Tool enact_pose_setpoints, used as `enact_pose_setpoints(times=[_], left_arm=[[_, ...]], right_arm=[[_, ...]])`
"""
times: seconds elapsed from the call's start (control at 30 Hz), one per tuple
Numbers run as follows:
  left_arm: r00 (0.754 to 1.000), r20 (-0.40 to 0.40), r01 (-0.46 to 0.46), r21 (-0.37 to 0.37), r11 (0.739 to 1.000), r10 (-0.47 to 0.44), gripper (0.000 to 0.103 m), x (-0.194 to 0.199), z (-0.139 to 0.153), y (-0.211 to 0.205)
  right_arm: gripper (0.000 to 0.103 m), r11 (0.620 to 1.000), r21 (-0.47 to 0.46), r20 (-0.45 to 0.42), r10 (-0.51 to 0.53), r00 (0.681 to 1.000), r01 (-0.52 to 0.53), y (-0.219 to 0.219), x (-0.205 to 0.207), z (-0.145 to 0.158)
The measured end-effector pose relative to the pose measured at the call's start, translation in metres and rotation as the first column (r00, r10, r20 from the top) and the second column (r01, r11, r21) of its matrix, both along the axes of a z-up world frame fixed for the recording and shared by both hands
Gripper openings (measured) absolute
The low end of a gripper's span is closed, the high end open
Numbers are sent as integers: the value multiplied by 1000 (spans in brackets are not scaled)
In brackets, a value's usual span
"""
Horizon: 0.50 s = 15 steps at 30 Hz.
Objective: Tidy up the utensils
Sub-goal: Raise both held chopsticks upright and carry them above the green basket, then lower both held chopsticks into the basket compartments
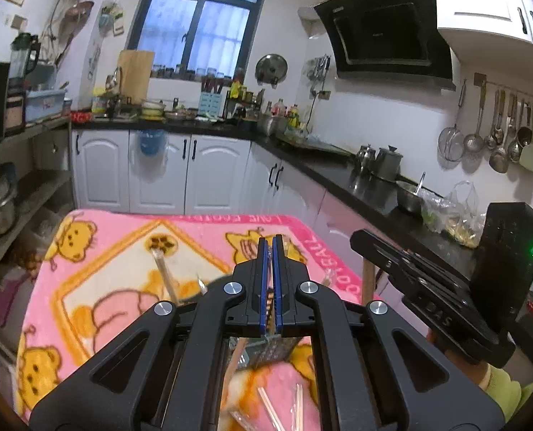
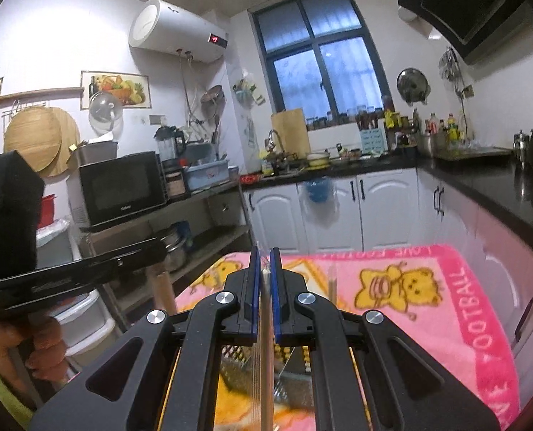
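My left gripper (image 1: 272, 242) is shut on the rim of a dark mesh utensil holder (image 1: 272, 353), which hangs below its fingers over the pink cartoon blanket (image 1: 123, 251). My right gripper (image 2: 265, 253) is shut on a thin wrapped chopstick pair (image 2: 265, 341) that runs down between its fingers toward the mesh holder (image 2: 237, 370). More wrapped chopsticks lie on the blanket: one (image 1: 164, 269) at the far left, several (image 1: 277, 409) near the front edge, one (image 2: 332, 283) right of my right gripper. The right gripper's body (image 1: 428, 287) shows at the right in the left wrist view.
The blanket covers a small table in a kitchen. A black counter (image 1: 356, 179) with pots runs along the right. White cabinets (image 2: 338, 208) stand behind. A shelf with a microwave (image 2: 119, 186) stands on the left. The left gripper's body (image 2: 69, 276) shows at left.
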<state>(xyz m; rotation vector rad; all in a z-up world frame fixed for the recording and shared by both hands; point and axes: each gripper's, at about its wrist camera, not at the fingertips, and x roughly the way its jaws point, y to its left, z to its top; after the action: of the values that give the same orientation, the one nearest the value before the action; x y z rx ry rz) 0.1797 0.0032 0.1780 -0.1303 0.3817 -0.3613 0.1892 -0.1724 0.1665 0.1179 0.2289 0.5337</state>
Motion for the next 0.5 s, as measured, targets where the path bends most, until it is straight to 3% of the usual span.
enact_pose_setpoints(times=[0.5], left_arm=[[994, 88, -63, -18, 998, 64, 1, 27, 40, 12]], right_arm=[[6, 999, -29, 94, -34, 995, 37, 18, 37, 28]])
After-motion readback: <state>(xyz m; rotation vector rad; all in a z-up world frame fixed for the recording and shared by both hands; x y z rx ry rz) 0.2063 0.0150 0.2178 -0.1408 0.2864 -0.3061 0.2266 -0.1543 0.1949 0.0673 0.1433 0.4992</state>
